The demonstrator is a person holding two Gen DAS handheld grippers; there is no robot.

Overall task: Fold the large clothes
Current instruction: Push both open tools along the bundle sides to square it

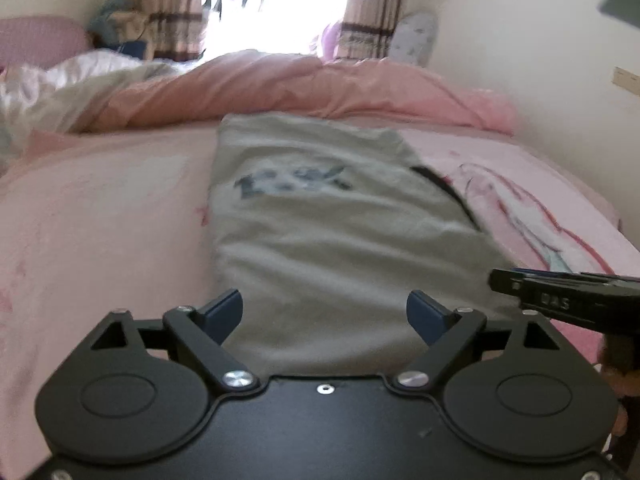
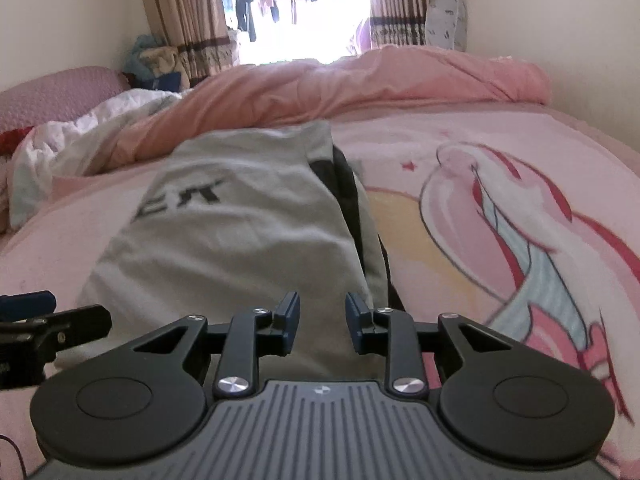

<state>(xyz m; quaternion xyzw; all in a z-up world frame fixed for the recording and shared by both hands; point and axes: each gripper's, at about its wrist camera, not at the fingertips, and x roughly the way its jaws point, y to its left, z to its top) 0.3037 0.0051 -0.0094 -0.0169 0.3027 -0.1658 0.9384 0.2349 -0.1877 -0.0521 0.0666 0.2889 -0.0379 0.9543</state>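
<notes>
Left wrist view shows one gray shirt [image 1: 332, 232] lying flat on the bed [image 1: 100, 216], folded into a long strip that runs from the near edge toward the far side. It looks soft, with dark blurry letters on it and a black band along its right side. One puffy pink blanket [image 1: 280, 88] is heaped at the far edge. The left gripper [image 1: 323, 312] hangs over the shirt's near end, its two blue fingers [image 1: 224, 312] spread wide, holding nothing. The right gripper [image 2: 322, 320] has a smaller gap between its fingers [image 2: 290, 320], also holding nothing.
</notes>
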